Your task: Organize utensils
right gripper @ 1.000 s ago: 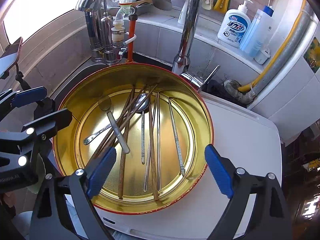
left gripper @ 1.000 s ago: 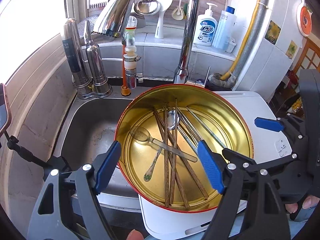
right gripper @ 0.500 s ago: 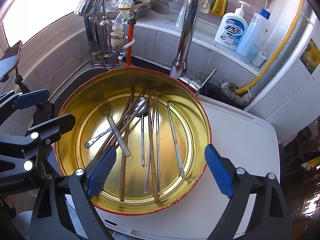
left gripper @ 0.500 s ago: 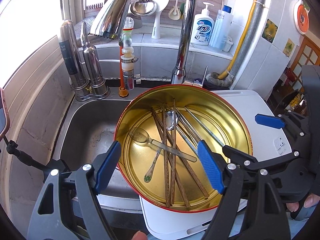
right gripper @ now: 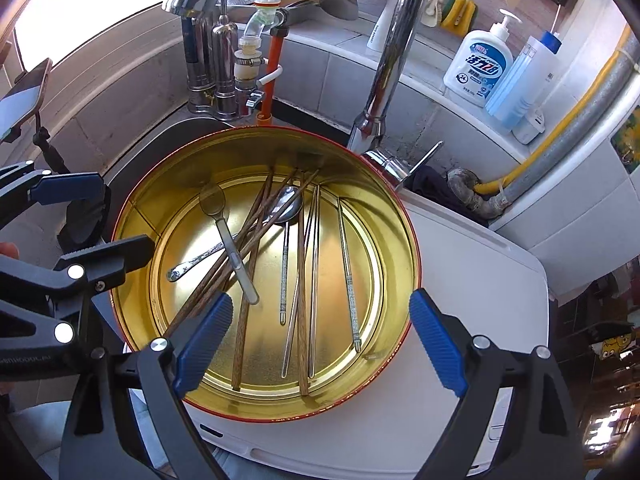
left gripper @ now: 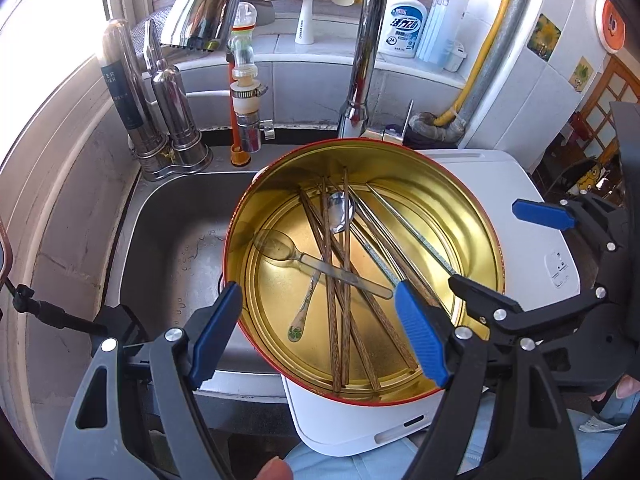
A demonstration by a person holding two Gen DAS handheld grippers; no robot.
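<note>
A round gold tin with a red rim holds the utensils: several wooden chopsticks, metal chopsticks, a clear plastic spoon and a metal spoon. My left gripper hovers open over the tin's near left edge, holding nothing. My right gripper hangs open above the near side of the tin, also holding nothing. In the right wrist view the wooden chopsticks cross the clear spoon, and the metal chopsticks lie to the right.
The tin rests on a white lid beside a steel sink. A tall faucet rises behind it, with filter cylinders at the left and a soap bottle on the ledge. A phone on a holder stands far left.
Both views have tilted slightly, shifting the tin a little in frame. The utensils lie as before and both grippers stay open.
</note>
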